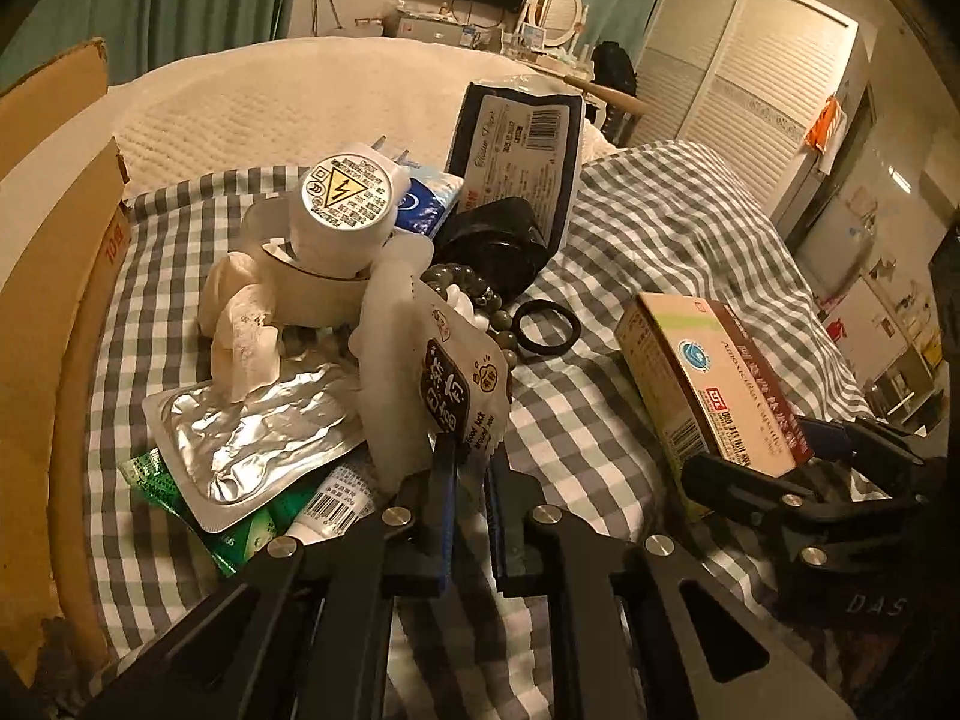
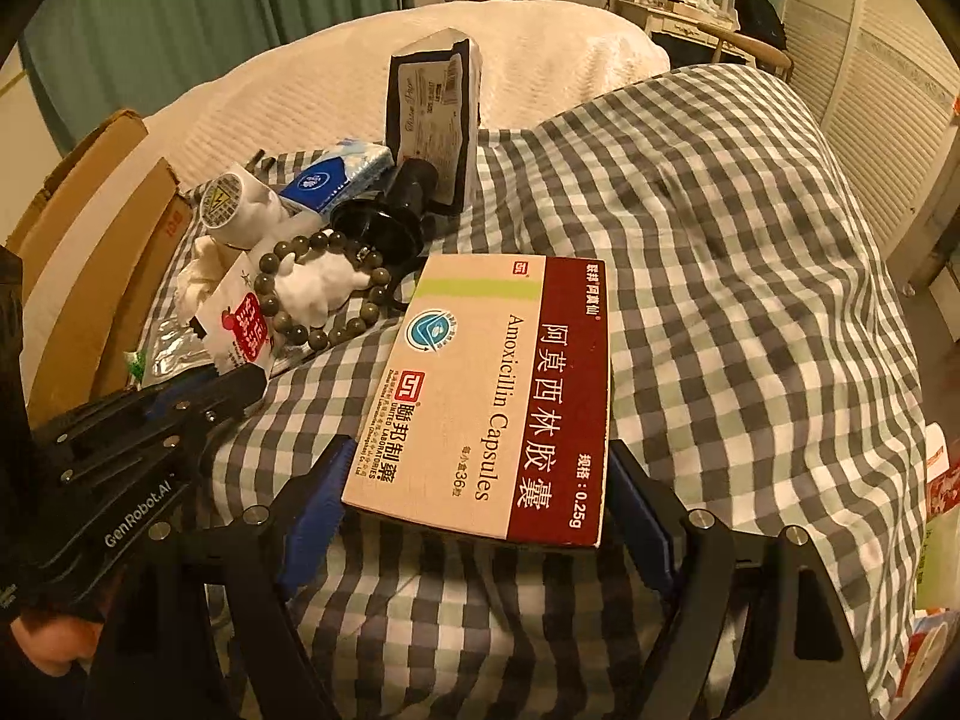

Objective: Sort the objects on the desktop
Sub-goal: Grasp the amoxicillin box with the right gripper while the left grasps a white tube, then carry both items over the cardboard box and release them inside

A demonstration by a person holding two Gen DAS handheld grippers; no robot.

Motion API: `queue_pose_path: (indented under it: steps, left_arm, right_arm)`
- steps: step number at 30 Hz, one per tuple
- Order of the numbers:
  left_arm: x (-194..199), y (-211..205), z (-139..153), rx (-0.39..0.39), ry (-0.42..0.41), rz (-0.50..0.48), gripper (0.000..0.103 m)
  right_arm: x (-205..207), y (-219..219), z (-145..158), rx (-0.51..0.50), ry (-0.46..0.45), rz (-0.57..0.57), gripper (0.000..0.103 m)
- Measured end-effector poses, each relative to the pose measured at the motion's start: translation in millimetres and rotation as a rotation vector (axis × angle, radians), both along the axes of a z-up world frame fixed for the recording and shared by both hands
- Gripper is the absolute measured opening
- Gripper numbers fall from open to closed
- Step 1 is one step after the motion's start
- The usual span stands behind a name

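Observation:
My left gripper is shut on a white snack pouch at the near edge of a clutter pile; it also shows in the right wrist view. My right gripper is shut on an Amoxicillin capsule box, held just above the checked cloth. The box also shows at the right of the left wrist view. The pile holds a white charger plug, a bead bracelet, a silver foil pack, a blue tissue pack and a black ring.
A cardboard box stands at the left edge of the cloth. A dark tissue package stands upright behind the pile. A green sachet lies under the foil pack. A black lens-like object lies mid-pile. Packets lie far right.

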State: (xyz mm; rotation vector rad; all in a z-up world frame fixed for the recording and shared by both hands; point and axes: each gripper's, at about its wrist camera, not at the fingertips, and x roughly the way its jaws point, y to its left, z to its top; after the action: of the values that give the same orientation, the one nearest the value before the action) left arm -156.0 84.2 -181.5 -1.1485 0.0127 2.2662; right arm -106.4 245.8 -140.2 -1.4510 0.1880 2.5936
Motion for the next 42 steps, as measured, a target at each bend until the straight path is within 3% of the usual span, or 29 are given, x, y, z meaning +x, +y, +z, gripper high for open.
queue_pose_path:
  steps: [14, 18, 21, 22, 23, 24, 26, 38, 42]
  left_arm:
    - [9.4, -16.6, 7.5, 0.002, -0.015, 0.052, 0.012]
    - [7.7, -10.1, 11.2, 0.019, -0.003, 0.053, 0.038]
    - [1.2, -2.0, 16.1, 0.027, 0.051, 0.058, 0.045]
    - [-1.5, -0.2, 15.3, 0.022, 0.064, 0.059, 0.044]
    - [-4.6, 1.7, 13.3, 0.015, 0.067, 0.060, 0.031]
    - [-8.2, 1.3, 9.3, 0.013, 0.056, 0.062, 0.007]
    - [-13.1, -4.2, 3.7, 0.041, 0.020, 0.067, 0.005]
    - [11.8, -32.5, 37.1, 0.165, 0.048, 0.062, 0.005]
    - [19.8, -44.8, 64.1, 0.205, 0.086, 0.074, 0.005]
  right_arm:
    - [0.7, 6.3, 2.2, -0.014, -0.003, -0.075, 0.090]
    - [-1.9, 6.0, 2.8, -0.015, 0.009, -0.087, 0.091]
    - [-7.1, 5.6, 0.7, -0.008, 0.012, -0.092, 0.091]
    - [-8.4, 5.4, -0.2, 0.000, 0.019, -0.094, 0.091]
    - [-8.4, 5.2, -0.4, 0.004, 0.024, -0.094, 0.091]
    - [-8.5, 4.8, -0.5, 0.007, 0.029, -0.091, 0.090]
    - [-7.5, 4.8, -1.0, 0.003, 0.039, -0.078, 0.077]
    - [15.1, 2.8, 33.0, -0.053, 0.131, -0.059, 0.076]
    - [24.6, -5.1, 55.6, -0.090, 0.181, -0.044, 0.076]
